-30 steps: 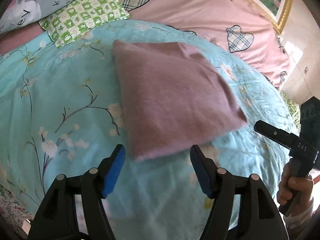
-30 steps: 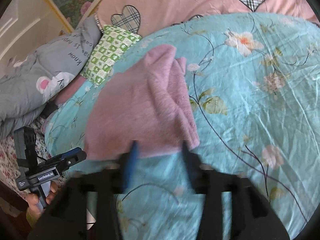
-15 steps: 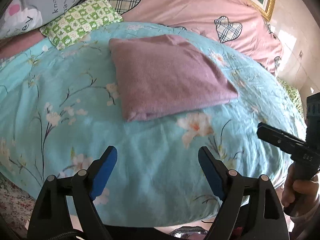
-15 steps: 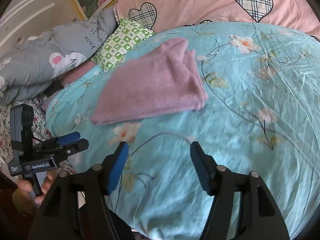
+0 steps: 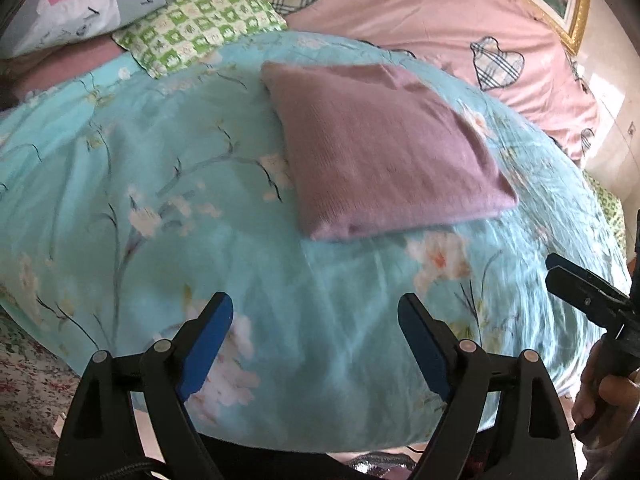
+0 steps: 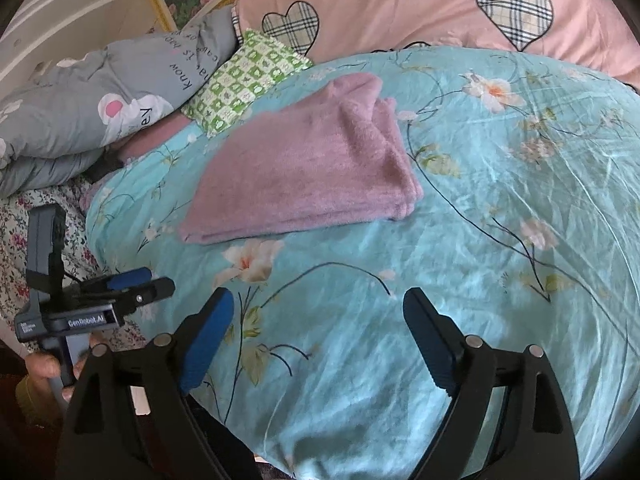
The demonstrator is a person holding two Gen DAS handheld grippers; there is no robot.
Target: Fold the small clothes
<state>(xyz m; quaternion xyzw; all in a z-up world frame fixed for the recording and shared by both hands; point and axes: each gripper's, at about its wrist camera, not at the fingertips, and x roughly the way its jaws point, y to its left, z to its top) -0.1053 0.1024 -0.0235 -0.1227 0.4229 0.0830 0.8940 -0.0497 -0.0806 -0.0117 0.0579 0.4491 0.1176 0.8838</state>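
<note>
Now both the left gripper (image 5: pixel 316 340) and right gripper (image 6: pixel 318 334), jaws just widened, hang released and empty; the folded purple cloth (image 5: pixel 384 152) could slump if the soft quilt (image 5: pixel 120 200) shifts.

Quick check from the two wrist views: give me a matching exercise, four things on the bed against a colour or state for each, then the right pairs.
Things:
1. folded garment
2. quilt
3. small pillow
4. right gripper

Colour or state:
A. green and white checks
B. open, nothing between the fingers
C. mauve, lying flat on the quilt
D. turquoise with flower print

Pairs: 1-C, 2-D, 3-A, 4-B
</note>
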